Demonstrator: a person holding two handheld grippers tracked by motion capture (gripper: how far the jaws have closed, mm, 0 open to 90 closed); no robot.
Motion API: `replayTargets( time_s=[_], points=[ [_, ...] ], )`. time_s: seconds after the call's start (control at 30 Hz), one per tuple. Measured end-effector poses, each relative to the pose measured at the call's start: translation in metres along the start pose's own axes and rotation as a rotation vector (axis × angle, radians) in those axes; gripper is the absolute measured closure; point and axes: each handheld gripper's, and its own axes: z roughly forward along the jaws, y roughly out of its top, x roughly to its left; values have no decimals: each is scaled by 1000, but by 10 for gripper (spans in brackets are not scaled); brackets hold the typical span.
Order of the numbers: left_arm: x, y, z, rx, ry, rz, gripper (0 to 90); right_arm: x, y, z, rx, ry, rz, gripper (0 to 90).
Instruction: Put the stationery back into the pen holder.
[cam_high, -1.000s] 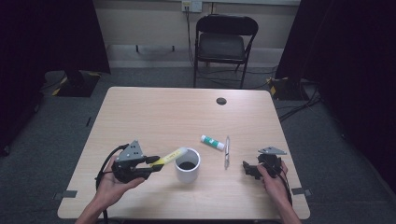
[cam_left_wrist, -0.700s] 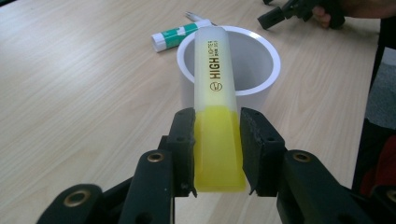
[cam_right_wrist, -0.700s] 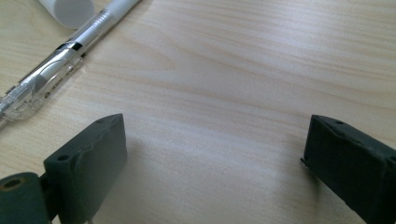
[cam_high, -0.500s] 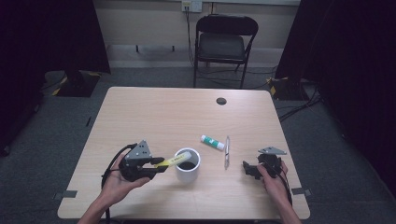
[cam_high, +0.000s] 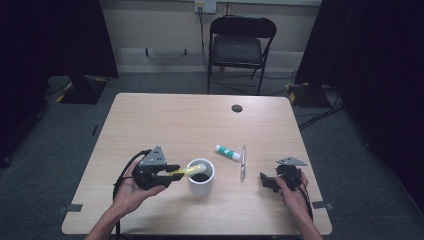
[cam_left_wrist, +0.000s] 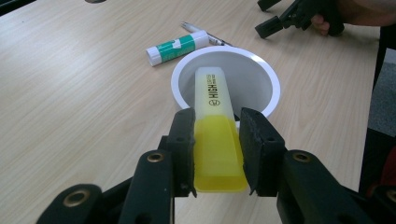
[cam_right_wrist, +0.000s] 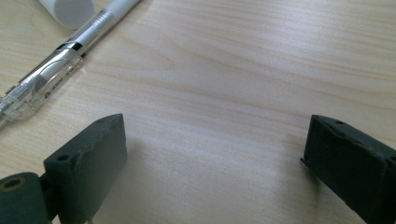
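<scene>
Left gripper view: left gripper (cam_left_wrist: 215, 135) clamps yellow highlighter (cam_left_wrist: 215, 121), long axis pointing into white cup (cam_left_wrist: 261, 70), tip over rim. Right gripper (cam_right_wrist: 215, 154) gaping, idle on worktop (cam_right_wrist: 233, 60)

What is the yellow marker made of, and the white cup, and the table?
The yellow highlighter looks like smooth plastic: see-through yellow, slightly shiny, with printed letters. The white cup is glossy, with a thick rounded rim, so maybe ceramic, maybe plastic. The table has pale wood grain, likely a printed laminate top.
</scene>
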Motion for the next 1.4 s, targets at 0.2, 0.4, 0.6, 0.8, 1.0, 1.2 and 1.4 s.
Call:
replayTargets(
  time_s=[0.2,0.4,0.6,0.8,1.0,1.2,1.4],
  points=[
    [1,7,4,-11,-4,2,670,0,0,0,0,0,0,52],
    [5,8,6,-40,-9,-16,673,0,0,0,0,0,1,52],
    [9,13,13,-89,-17,-37,699,0,0,0,-1,0,0,52],
    [8,18,17,-111,-13,-6,774,0,0,0,0,0,1,52],
    [9,19,12,-167,-57,-46,762,0,0,0,0,0,0,52],
    [14,13,5,-162,-50,-71,741,0,0,0,0,0,0,52],
    [25,-1,-4,-158,-30,-119,689,0,0,0,0,0,1,52]
  ],
)
